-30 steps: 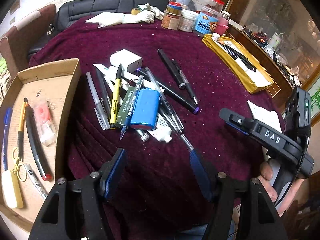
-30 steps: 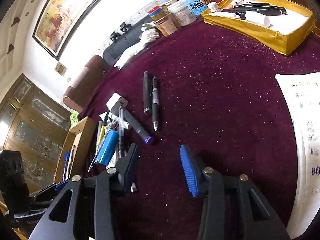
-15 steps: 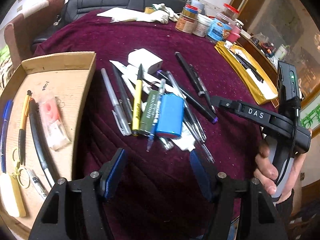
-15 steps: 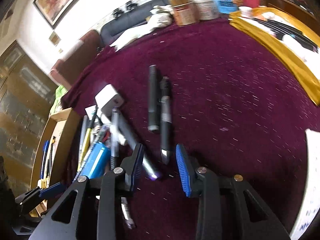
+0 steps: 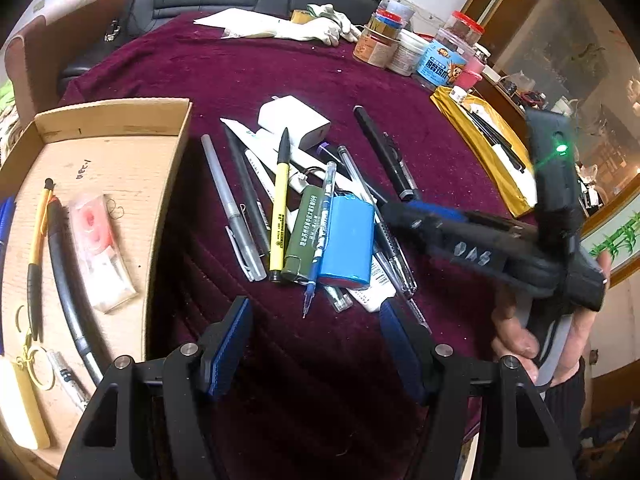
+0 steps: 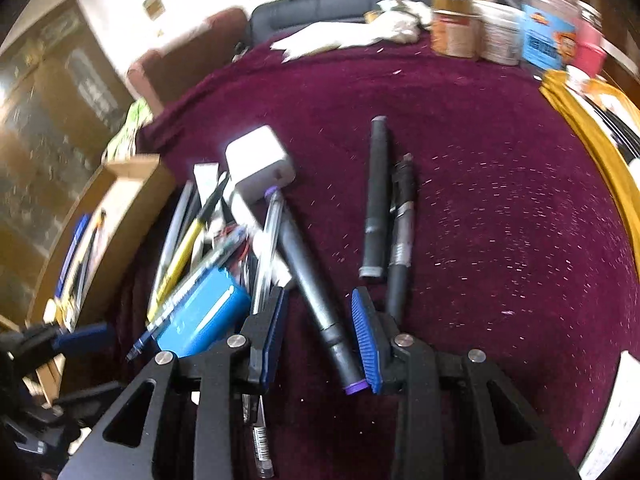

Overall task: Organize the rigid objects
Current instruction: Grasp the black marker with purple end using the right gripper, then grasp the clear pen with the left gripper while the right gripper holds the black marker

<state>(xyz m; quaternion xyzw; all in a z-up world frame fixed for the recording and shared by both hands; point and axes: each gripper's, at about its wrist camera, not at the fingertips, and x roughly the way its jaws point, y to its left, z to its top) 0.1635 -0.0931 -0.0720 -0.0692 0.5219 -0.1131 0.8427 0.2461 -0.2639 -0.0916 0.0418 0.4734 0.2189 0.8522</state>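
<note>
A pile of pens lies on the maroon cloth with a blue battery pack [image 5: 348, 240], a green lighter [image 5: 304, 232], a yellow pen [image 5: 280, 208] and a white charger [image 5: 294, 122]. My left gripper [image 5: 314, 320] hovers open just short of the pile, holding nothing. My right gripper [image 6: 318, 312] is low over the cloth, and a dark marker with purple ends [image 6: 304, 264] lies slanted between its jaws. A gap shows beside the marker, so the pads do not clamp it. In the left wrist view the right gripper [image 5: 396, 210] reaches in from the right, held by a hand [image 5: 516, 336].
A cardboard box [image 5: 172, 152] on the left holds pens, a black cable and a packet. Two black pens [image 6: 378, 200] lie side by side right of the pile. A yellow tray [image 5: 472, 136] and jars [image 5: 440, 64] stand at the far right. A paper sheet [image 6: 616, 420] lies near right.
My right gripper swung left to the pile, rolled, and narrowed its jaws; it now straddles the purple-ended marker. My left gripper drifted slightly and stayed open.
</note>
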